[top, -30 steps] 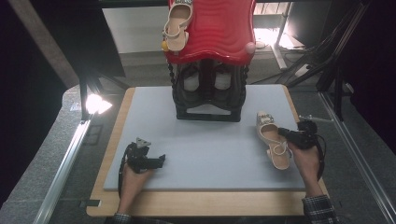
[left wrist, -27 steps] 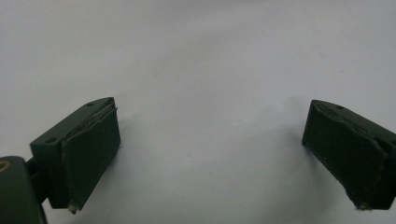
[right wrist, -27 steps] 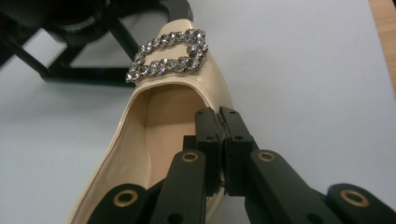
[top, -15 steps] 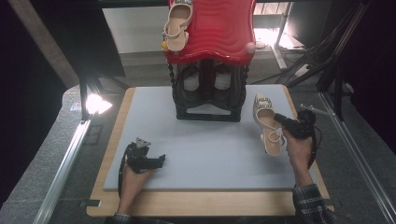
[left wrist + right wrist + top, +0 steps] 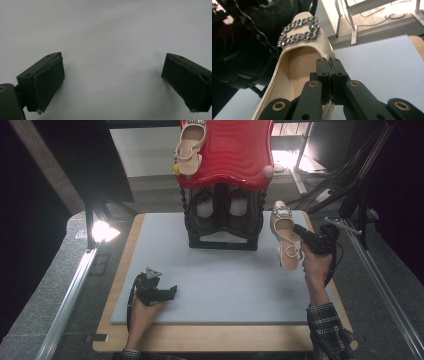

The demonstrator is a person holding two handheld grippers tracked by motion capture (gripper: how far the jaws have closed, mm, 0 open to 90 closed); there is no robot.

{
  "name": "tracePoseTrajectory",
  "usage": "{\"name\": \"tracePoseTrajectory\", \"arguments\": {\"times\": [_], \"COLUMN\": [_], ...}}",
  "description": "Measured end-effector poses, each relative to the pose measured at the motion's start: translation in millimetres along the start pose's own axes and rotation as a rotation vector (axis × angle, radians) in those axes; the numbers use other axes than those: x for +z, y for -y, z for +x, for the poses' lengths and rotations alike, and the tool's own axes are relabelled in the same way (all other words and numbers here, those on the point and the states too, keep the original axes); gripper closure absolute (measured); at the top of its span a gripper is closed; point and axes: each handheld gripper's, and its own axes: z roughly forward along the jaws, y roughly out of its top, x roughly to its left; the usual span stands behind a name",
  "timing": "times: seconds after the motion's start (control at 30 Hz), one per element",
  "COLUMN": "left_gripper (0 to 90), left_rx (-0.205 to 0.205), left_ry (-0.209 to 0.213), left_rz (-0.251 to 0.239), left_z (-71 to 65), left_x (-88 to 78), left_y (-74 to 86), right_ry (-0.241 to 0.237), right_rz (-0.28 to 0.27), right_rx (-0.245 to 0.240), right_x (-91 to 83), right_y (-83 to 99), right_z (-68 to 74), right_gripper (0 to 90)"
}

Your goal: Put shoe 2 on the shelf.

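Since the earlier frame, right gripper [image 5: 300, 236] lifted the beige shoe [image 5: 283, 234], clenched on its side wall; toe pointed toward red rack [image 5: 235, 155], directly ahead.

No readable text, labels, brands, numbers or signs in any view.
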Motion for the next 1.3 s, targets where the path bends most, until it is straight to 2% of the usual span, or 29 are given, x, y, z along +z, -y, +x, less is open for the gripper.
{"name": "tracePoseTrajectory", "arguments": {"times": [0.2, 0.43, 0.57, 1.3], "left_gripper": [4.4, 4.4, 4.4, 4.5], "left_rx": [0.000, 0.001, 0.000, 0.000], "left_ry": [-0.001, -0.001, -0.001, -0.003], "left_rz": [0.000, -0.001, -0.001, -0.006], "left_z": [-0.1, -0.1, -0.1, -0.4], "left_x": [0.0, 0.1, 0.1, 0.5], "left_y": [0.0, 0.1, 0.1, 0.1], "right_ry": [-0.010, -0.027, -0.031, 0.000], "right_rz": [-0.053, -0.119, -0.148, -0.245], "right_rx": [0.008, 0.055, 0.059, 0.068], "right_x": [2.2, 3.5, 5.5, 28.7], "right_y": [-18.6, -42.9, -56.6, -138.4], "right_z": [9.5, 18.2, 22.9, 39.2], "right_gripper": [87.2, 87.2, 87.1, 87.1]}}
